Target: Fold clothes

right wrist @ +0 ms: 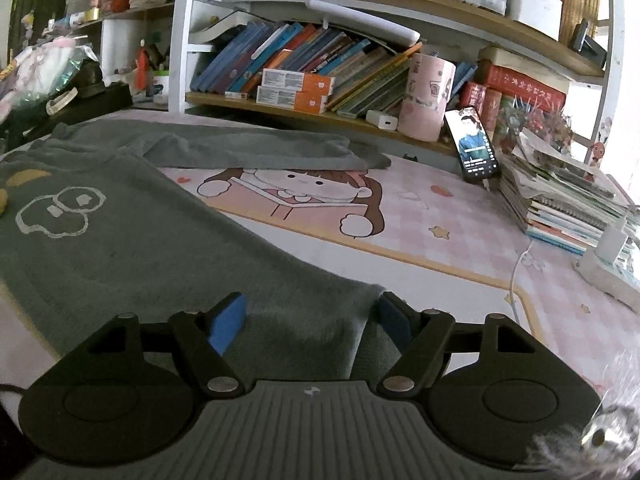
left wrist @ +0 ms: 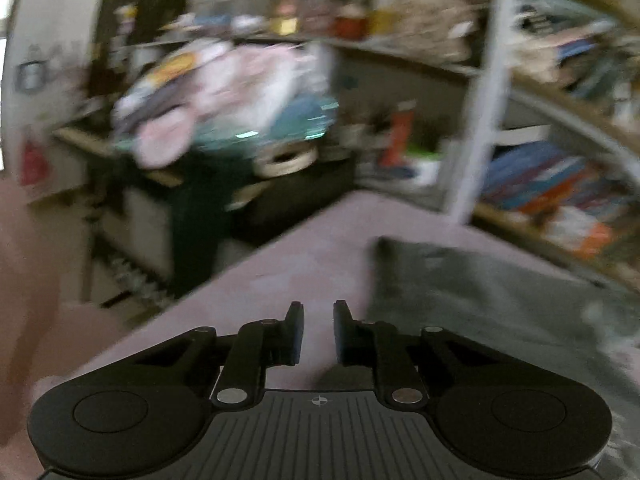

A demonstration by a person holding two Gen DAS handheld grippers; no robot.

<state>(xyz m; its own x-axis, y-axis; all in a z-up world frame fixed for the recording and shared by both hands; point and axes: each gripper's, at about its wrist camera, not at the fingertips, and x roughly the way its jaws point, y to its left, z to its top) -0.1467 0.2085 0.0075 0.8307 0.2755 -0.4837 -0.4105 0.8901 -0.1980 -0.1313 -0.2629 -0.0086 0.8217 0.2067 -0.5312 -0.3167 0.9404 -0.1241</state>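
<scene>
Grey-green fleece top [right wrist: 132,236] lies spread flat over a pink cartoon desk mat [right wrist: 440,216] in a crowded study corner.

Its sleeve stretches along the far edge of the mat, under a bookshelf [right wrist: 304,114] of leaning books, with a pink cup [right wrist: 428,98] and a propped phone [right wrist: 472,144] at the shelf's foot and a pile of magazines [right wrist: 568,200] to the right. The right gripper [right wrist: 312,316] rests over the top's near corner, its blue-padded jaws standing wide with the hem between them but not pinched. The left gripper [left wrist: 318,334], seen in a blurred view, has its jaws drawn close with a narrow gap showing only bare mat, gripping nothing; the top's edge [left wrist: 460,280] lies just to its right, and a heap of bagged clutter [left wrist: 224,96] sits on a side desk beyond.
</scene>
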